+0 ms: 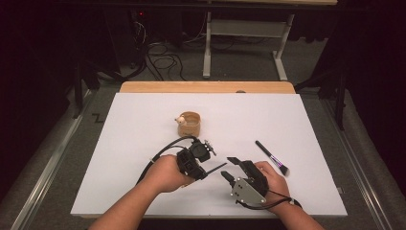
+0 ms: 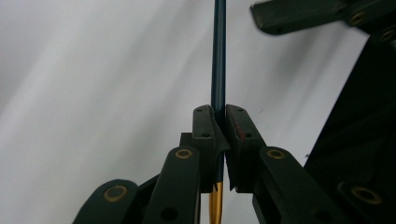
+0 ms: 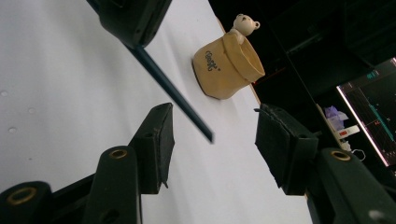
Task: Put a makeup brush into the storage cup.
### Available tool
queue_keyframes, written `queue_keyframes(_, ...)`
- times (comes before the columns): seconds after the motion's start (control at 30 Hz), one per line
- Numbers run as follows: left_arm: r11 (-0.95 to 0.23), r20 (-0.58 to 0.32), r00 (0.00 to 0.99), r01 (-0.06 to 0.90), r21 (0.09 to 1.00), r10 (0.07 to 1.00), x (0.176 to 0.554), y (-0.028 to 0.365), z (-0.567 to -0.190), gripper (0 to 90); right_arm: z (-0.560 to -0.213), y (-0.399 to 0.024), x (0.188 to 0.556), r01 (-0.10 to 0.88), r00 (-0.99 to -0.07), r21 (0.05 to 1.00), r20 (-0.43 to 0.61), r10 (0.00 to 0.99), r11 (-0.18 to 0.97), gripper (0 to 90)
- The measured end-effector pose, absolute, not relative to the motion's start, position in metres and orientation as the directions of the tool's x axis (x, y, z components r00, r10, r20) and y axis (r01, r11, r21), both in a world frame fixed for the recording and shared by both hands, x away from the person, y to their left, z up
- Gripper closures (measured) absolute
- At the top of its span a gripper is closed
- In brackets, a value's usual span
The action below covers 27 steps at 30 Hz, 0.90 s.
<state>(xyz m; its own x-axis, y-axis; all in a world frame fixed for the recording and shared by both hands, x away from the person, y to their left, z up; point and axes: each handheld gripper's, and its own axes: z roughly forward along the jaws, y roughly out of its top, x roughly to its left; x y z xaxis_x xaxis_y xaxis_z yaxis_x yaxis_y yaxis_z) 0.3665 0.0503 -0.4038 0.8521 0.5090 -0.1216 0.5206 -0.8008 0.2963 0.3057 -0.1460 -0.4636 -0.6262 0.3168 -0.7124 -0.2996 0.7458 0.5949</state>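
So we've got the left gripper (image 1: pixel 211 168) clamped on a thin dark blue stick (image 2: pixel 218 51). In the left gripper view the two jaws are pressed together on it, the shaft runs straight up past the pads, and a gold section (image 2: pixel 215 205) peeks out below them. It looks like a slim brush or pen handle, but we can't tell which. In the high view the stick (image 1: pixel 215 168) pokes out toward the right gripper (image 1: pixel 231 168), its free end sitting just beside that gripper's jaws.

The right gripper's jaws are wide apart, holding nothing. In the right gripper view the stick's tip (image 3: pixel 205 132) hangs in the gap between them without touching either pad.

Behind the grippers, near the middle of the white board (image 1: pixel 134 120), there's a small tan cup (image 1: pixel 190 123) with a little bear figure (image 3: pixel 245 23) on its rim and some lettering on the side. It stands upright, well apart from both grippers.

Off to the right lies a makeup brush (image 1: pixel 272 157) with a black handle, pinkish ferrule and pale bristles, flat on the board, near our right hand (image 1: pixel 270 179).

Room-wise, the left half and far right of the board are open. The board's near edge is just under our forearms, and a wooden table edge (image 1: pixel 206 86) shows past its far side.
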Motion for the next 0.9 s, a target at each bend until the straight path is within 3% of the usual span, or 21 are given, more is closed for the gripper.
queue_keyframes(0.23,-0.835,-0.076,0.862,0.505,0.218,0.502,0.370,0.039,-0.389,83.1,-0.464,-0.144,0.305,-0.337,-0.617,0.561,-0.738,0.273,0.756,48.2)
queue_keyframes(0.53,-0.866,-0.046,0.878,0.478,0.145,0.477,0.370,0.032,-0.367,83.1,-0.463,-0.143,0.304,-0.325,-0.622,0.580,-0.726,0.293,0.747,48.6)
queue_keyframes(0.9,-0.870,-0.042,0.879,0.475,0.131,0.474,0.371,0.033,-0.361,83.1,-0.463,-0.137,0.304,-0.332,-0.623,0.584,-0.725,0.293,0.741,50.3)
